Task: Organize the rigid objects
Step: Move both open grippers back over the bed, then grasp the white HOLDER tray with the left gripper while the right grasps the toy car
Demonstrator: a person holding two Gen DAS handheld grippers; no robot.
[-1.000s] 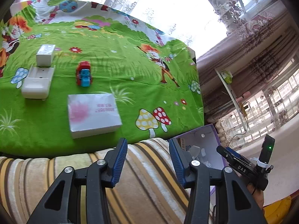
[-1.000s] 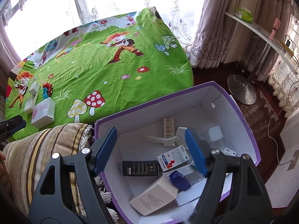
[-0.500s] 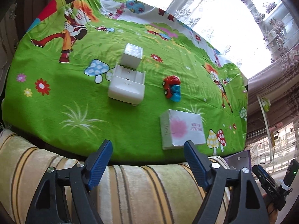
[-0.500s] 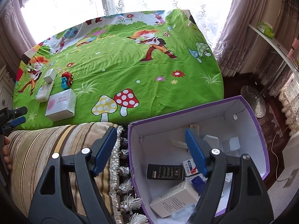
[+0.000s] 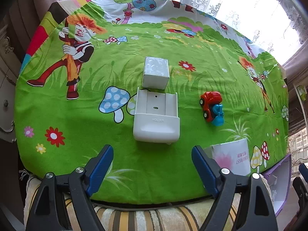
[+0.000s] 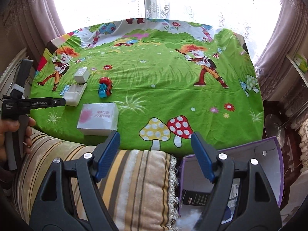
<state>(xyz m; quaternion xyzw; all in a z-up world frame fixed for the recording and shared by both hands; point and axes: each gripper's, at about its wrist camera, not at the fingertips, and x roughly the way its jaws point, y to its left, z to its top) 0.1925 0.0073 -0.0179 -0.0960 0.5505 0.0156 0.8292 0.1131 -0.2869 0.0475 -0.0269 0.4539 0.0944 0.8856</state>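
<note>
On the green cartoon cloth (image 5: 192, 173) lie a white plastic holder (image 5: 156, 115), a small white cube box (image 5: 156, 72) just behind it, a red and blue toy car (image 5: 211, 106), and a white and pink box (image 5: 230, 158) at the near right. My left gripper (image 5: 152, 170) is open and empty, just short of the holder. My right gripper (image 6: 155, 155) is open and empty over the striped cushion (image 6: 134, 182); the pink box (image 6: 98, 118), car (image 6: 105, 87), holder (image 6: 74, 94) and cube (image 6: 81, 75) lie to its left. The left gripper (image 6: 58, 102) shows in the right wrist view.
A purple cardboard box (image 6: 269, 154) holding several small packages stands at the lower right beside the cushion; its edge shows in the left wrist view (image 5: 283, 184). Curtains and a bright window stand behind the table. A floor lamp base (image 6: 274, 125) stands on the right.
Both grippers have swung left and toward the table. The left one now faces the white holder squarely. The right one has left the purple box and looks over the cushion.
</note>
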